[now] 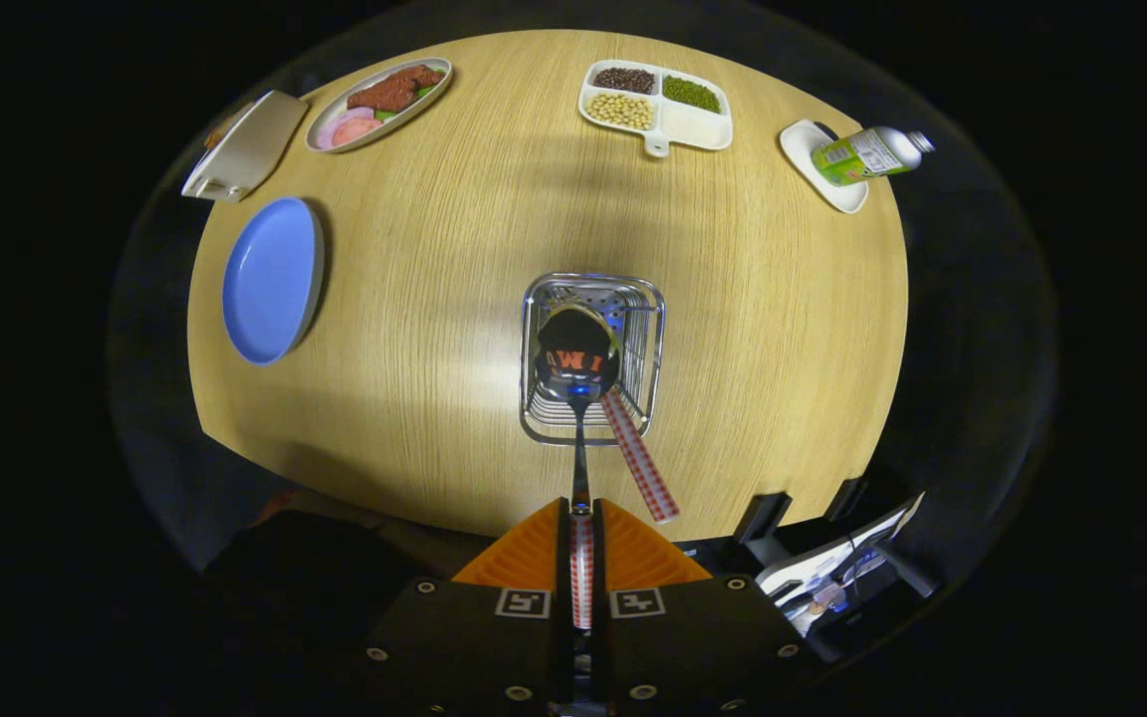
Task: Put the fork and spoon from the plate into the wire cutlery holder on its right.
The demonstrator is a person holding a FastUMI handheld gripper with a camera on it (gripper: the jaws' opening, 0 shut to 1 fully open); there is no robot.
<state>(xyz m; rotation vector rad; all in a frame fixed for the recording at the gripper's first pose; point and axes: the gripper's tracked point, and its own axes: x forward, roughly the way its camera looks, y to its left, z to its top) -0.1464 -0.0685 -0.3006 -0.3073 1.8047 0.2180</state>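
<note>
Overhead now, gripper view looking straight down on the round wooden table (434,329). Gripper (581,543) at bottom centre of the frame, fingers pressed together on the checked handle of the spoon (578,383); both clamp it. Spoon hangs bowl-down, its polished bowl sitting directly over the mouth of the wire cutlery holder (591,354) at frame centre. Whether the bowl has crossed the rim I cannot tell.

Fork (639,456) already in the holder: its checked handle leans out over the near right rim, slanting toward lower right, just beside the spoon's shaft.

Blue plate (271,279) at left of the frame, bare (so both utensils are off it). Upper edge of the frame carries a divided tray of beans (661,105), an oval dish of food (379,103), and a bottle (867,154) lying on a small white dish.

Risks, as judged: letting go too high could make the spoon bounce or tip outward over the wire rim; a drift rightward would knock the leaning fork handle and lever it out; a light holder might shift if the bowl catches the wire.
</note>
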